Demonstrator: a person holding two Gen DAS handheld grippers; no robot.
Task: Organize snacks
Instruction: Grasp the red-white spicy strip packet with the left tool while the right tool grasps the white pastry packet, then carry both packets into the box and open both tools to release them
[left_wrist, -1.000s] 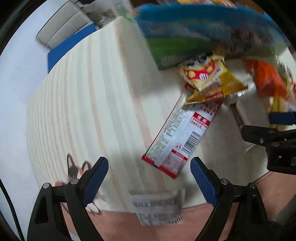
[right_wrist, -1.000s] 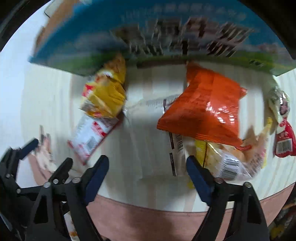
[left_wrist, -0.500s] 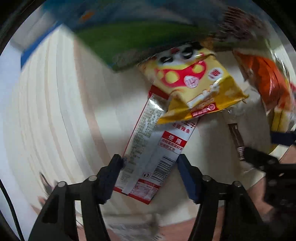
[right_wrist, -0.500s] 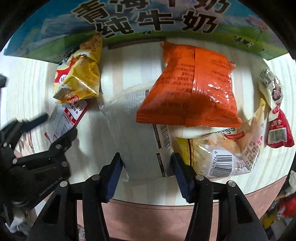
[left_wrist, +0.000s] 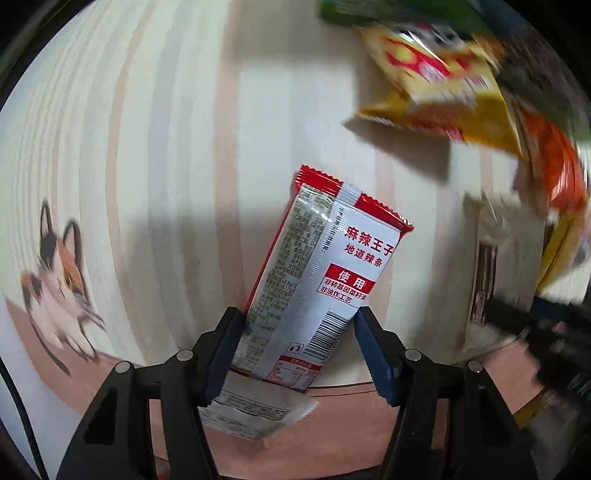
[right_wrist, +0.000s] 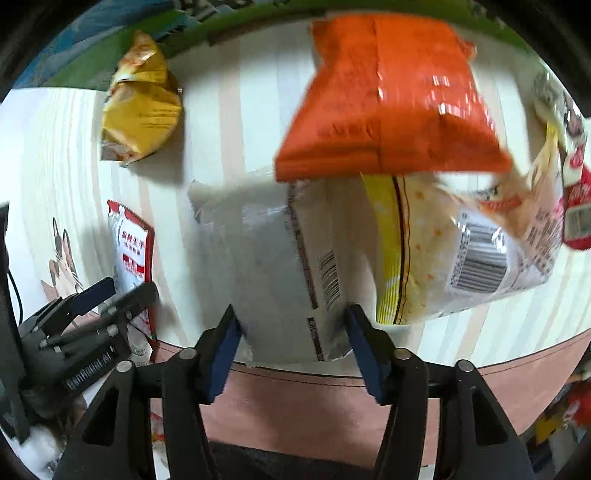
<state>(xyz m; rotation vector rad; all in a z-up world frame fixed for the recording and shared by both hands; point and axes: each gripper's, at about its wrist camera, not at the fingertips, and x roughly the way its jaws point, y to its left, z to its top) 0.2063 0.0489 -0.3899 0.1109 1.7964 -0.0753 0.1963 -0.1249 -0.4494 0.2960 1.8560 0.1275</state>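
My left gripper is shut on a red-and-silver spicy-strip packet and holds it by its lower end; it also shows in the right wrist view. My right gripper is shut on a white snack bag and grips its near edge. An orange bag rests on the white bag's far end. A yellow bag lies further back, also in the right wrist view. A clear-and-yellow bag with a barcode lies right of the white bag.
A large blue-and-green milk carton box stands along the back of the pale striped table. A small white packet lies under the left gripper at the table's front edge. A red-and-white packet lies at far right.
Both grippers closed on their packets and pulled back. The red-and-silver packet has come out from under the yellow bag. The white bag has slid toward the front edge.
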